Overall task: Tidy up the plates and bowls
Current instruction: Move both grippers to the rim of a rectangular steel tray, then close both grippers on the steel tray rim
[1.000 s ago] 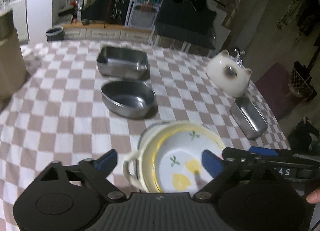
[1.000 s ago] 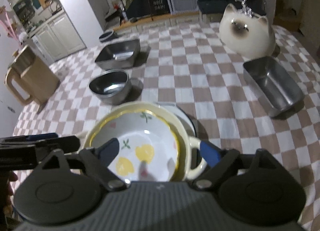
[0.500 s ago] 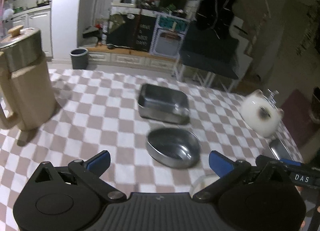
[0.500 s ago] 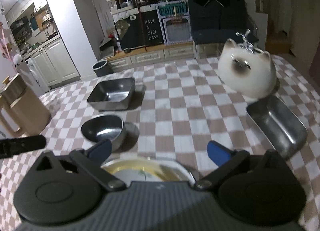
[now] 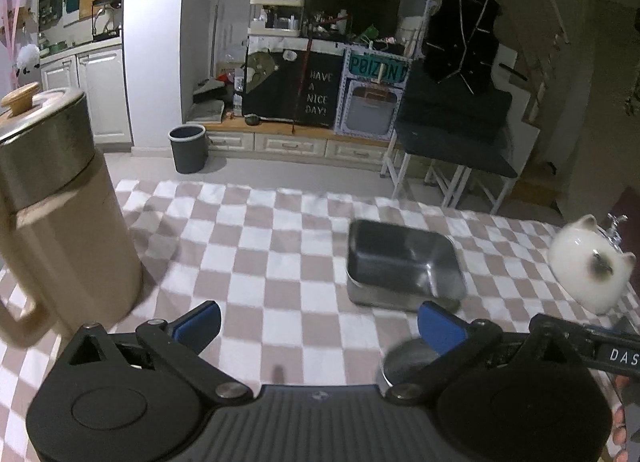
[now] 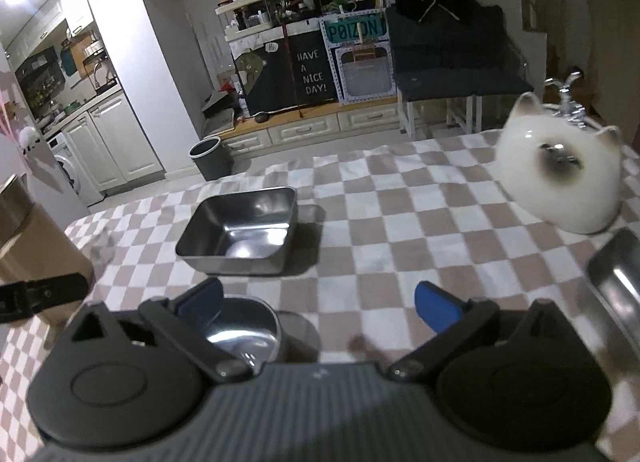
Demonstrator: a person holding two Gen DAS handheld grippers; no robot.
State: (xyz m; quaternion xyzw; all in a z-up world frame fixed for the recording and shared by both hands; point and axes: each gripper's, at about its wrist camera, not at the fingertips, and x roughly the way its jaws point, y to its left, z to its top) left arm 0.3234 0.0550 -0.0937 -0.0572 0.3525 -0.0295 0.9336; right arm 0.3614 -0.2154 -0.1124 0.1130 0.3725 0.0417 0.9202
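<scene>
Both grippers hang over the checked table with nothing between their fingers. My left gripper [image 5: 320,324] is open; a round steel bowl [image 5: 408,358] peeks out just under its right fingertip, and a rectangular steel pan [image 5: 404,266] lies further off to the right. My right gripper [image 6: 320,304] is open too, with the round steel bowl [image 6: 244,330] below its left fingertip and the rectangular pan [image 6: 240,230] beyond it. A long steel tray [image 6: 616,282] lies at the right edge. No ceramic bowl or plate is in either view.
A tall beige jug [image 5: 60,222] with a handle stands at the table's left. A white cat-shaped pot [image 6: 560,178] sits at the far right. Part of the other gripper [image 5: 600,346] shows at the right of the left wrist view. Beyond the table lie floor, a bin and cabinets.
Both grippers have drawn back and tilted up from the yellow-flowered ceramic bowl stack, which has dropped out of view. The steel pan and bowl have slid lower in both views.
</scene>
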